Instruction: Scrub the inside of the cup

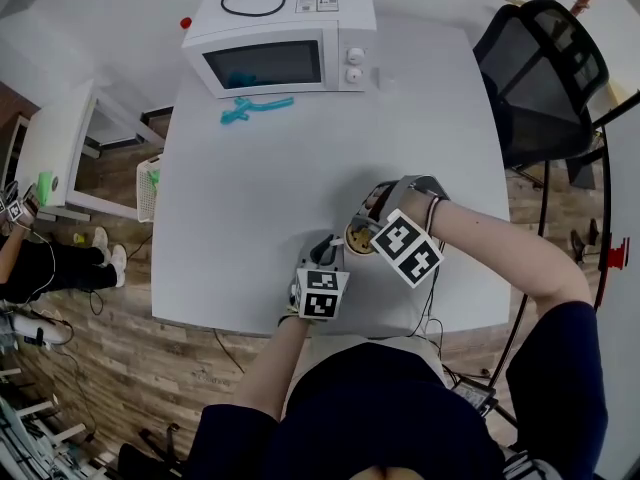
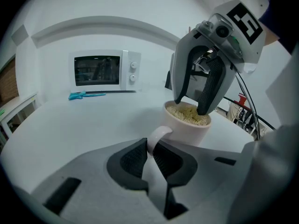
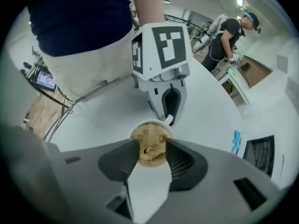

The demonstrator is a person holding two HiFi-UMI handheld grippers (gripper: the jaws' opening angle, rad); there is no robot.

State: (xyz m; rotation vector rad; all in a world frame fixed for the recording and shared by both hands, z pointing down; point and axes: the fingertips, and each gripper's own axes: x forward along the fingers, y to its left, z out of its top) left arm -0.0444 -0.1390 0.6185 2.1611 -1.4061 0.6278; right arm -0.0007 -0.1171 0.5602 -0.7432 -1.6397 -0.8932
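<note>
A pale cup (image 2: pixel 189 125) stands near the table's front edge, seen in the head view as the cup (image 1: pixel 357 238). Its inside is filled by a tan fibrous scrubber (image 2: pixel 187 113). My left gripper (image 2: pixel 150 153) is shut on the cup's handle (image 2: pixel 156 136). My right gripper (image 2: pixel 191 105) hangs straight over the cup, jaws spread wide. Its tips reach down to the rim and the scrubber. In the right gripper view the scrubber (image 3: pixel 152 150) lies between the spread pads of the right gripper (image 3: pixel 152 155) without being pinched. Both grippers, left (image 1: pixel 330 253) and right (image 1: pixel 365 230), meet at the cup.
A white microwave (image 1: pixel 280 48) with a black cable on top stands at the table's far edge. A teal tool (image 1: pixel 255 108) lies in front of it. A black chair (image 1: pixel 545 68) is at the right. A person (image 3: pixel 229 31) stands in the background.
</note>
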